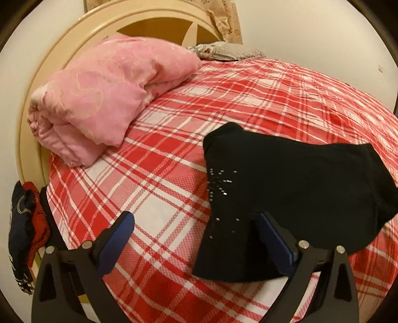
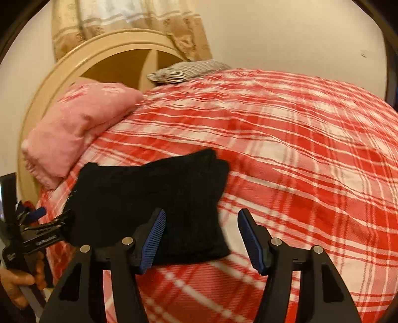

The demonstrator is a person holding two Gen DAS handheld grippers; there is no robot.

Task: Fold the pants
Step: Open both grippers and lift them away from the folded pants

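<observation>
One pair of black pants (image 1: pixel 293 188) is seen lying folded into a compact bundle on the red-and-white plaid bedspread (image 1: pixel 174 139), near the front edge of the bed; small pale specks are scattered over its left part in the left wrist view. Two hand-held grippers are counted. The left gripper (image 1: pixel 196 231) is spread wide, its two blue-padded fingers well apart; nothing is clamped between them, though the right finger (image 1: pixel 273 238) overlaps the lower edge of the pants, and it cannot be told whether fabric is touched. The right gripper (image 2: pixel 201 238) is likewise held wide open with nothing pinched; its left finger (image 2: pixel 154 238) lies over the near edge of the pants, while its right finger (image 2: pixel 251 241) is over bare bedspread. In the right wrist view, which is blurred, the left gripper is seen again at the far left, just beside the bundle's left edge, with one hand (image 2: pixel 17 283) wrapped around its handle. One folded pink quilt (image 1: pixel 99 92) is placed against the cream headboard (image 1: pixel 74 42), well apart from the pants. One pale patterned pillow (image 1: pixel 223 51) rests at the far edge of the bed. One beige curtain (image 2: pixel 124 22) hangs behind the headboard. A dark blue and red cloth (image 1: pixel 24 233) is seen hanging beside the bed at the left
</observation>
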